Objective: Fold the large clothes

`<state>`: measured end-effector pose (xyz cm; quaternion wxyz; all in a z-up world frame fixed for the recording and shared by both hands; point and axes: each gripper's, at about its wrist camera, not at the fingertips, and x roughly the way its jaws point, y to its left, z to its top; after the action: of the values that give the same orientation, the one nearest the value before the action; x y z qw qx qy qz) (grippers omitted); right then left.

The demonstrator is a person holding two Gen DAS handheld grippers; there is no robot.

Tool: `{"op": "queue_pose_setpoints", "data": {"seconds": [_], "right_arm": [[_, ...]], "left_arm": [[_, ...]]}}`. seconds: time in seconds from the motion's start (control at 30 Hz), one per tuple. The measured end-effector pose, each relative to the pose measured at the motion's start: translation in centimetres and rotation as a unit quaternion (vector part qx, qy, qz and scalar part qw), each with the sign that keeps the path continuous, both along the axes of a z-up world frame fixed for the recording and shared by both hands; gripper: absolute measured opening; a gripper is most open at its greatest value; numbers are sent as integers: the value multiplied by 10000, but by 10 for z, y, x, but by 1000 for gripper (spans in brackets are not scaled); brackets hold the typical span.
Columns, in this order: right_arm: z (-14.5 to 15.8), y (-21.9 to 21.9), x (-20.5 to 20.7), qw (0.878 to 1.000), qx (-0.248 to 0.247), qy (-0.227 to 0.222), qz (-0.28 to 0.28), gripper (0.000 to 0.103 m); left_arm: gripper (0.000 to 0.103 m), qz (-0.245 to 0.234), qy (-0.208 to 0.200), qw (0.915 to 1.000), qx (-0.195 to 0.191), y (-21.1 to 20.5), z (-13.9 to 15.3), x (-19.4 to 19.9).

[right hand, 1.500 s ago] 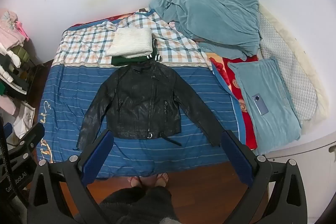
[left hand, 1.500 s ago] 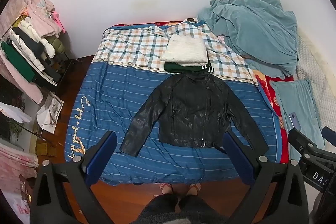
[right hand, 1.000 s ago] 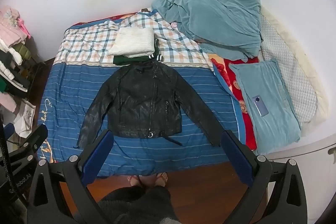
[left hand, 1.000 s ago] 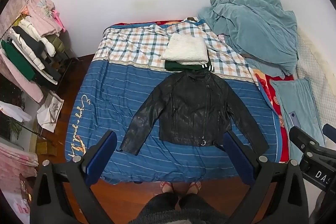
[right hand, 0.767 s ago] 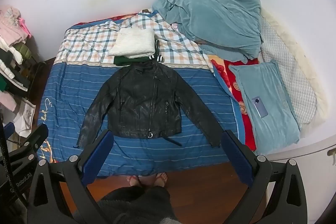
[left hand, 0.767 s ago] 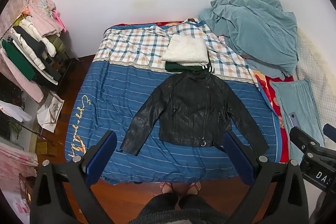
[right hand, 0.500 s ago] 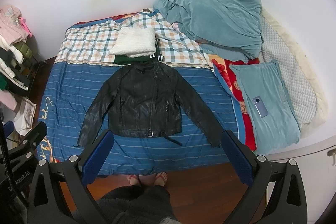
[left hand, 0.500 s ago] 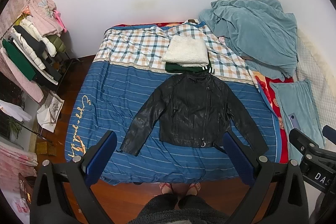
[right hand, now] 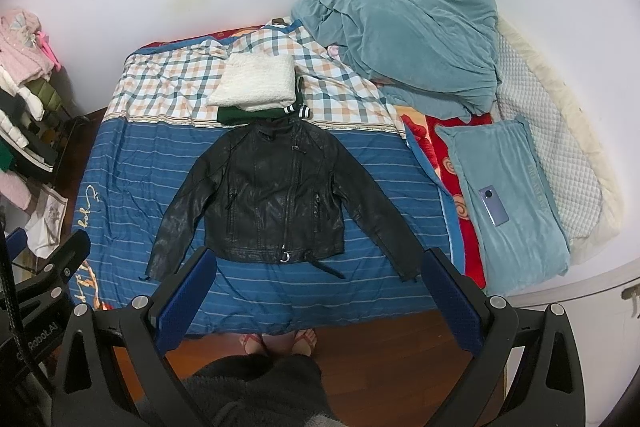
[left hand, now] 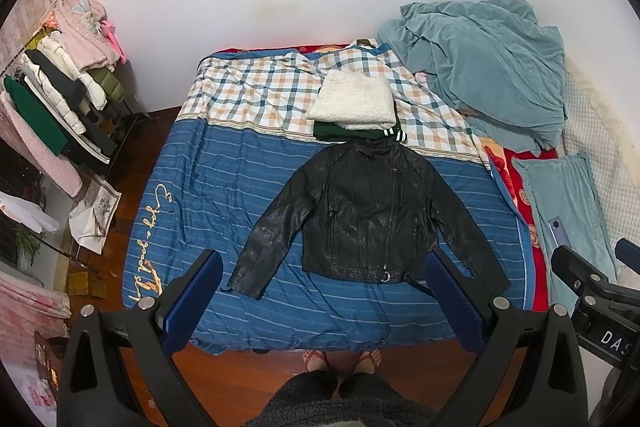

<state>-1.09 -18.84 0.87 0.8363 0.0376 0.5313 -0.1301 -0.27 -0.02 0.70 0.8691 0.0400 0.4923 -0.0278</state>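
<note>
Nearest the cameras, at six o'clock in both wrist views, are the person's dark fleecy clothing and sandalled feet (left hand: 340,361) on the wooden floor. Just above them the left gripper (left hand: 322,301) stands with its two blue-padded fingers (left hand: 190,301) spread wide and nothing between them. The right gripper (right hand: 316,297) is likewise spread and empty, its blue pads (right hand: 454,301) framing the foot of the bed. Both are held well above the bedding and touch nothing.

Beyond the fingers, at about twelve o'clock from each gripper, the black leather zip-front jacket (left hand: 368,217) lies flat and face up on the blue striped bedspread (left hand: 208,211). Its hem and buckle are nearest the person and its collar is farthest, so its long axis runs straight away from the grippers, with the sleeves splayed out toward seven and five o'clock. The jacket is not yet folded. In the left wrist view the near cuff (left hand: 244,281) sits just past the left finger, while in the right wrist view the other cuff (right hand: 408,267) sits just inside the right pad. By that layout each gripper looks about equally near its own sleeve, so a sleeve fold inward would suit either side.

Farther on, touching the collar, a folded white fluffy garment (left hand: 354,105) rests on a folded dark green one (left hand: 352,133) upon the checked sheet (left hand: 248,95). At two o'clock a rumpled teal blanket (right hand: 408,31) lies against the wall.
</note>
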Motion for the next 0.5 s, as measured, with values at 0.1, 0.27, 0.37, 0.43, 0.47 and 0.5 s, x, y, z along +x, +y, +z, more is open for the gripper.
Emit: {"op": "queue_pose_setpoints", "data": {"seconds": [0.1, 0.27, 0.37, 0.43, 0.47, 0.5], "right_arm": [[1, 1, 0, 10000, -2, -3, -1, 103], [11, -5, -2, 10000, -2, -15, 26, 103], [11, -5, -2, 10000, -16, -14, 38, 103], [10, -5, -2, 10000, -17, -14, 36, 103], [11, -4, -2, 10000, -14, -16, 38, 103], [10, -4, -2, 10000, -15, -19, 33, 103]], "left_arm": [[103, -8, -6, 10000, -1, -2, 2, 1], [103, 1, -17, 10000, -7, -2, 3, 2], [103, 7, -31, 10000, -6, -4, 5, 3], [103, 3, -32, 10000, -11, -4, 6, 3], [103, 1, -34, 10000, -10, -5, 6, 3], [103, -3, -28, 10000, -9, -4, 6, 3]]}}
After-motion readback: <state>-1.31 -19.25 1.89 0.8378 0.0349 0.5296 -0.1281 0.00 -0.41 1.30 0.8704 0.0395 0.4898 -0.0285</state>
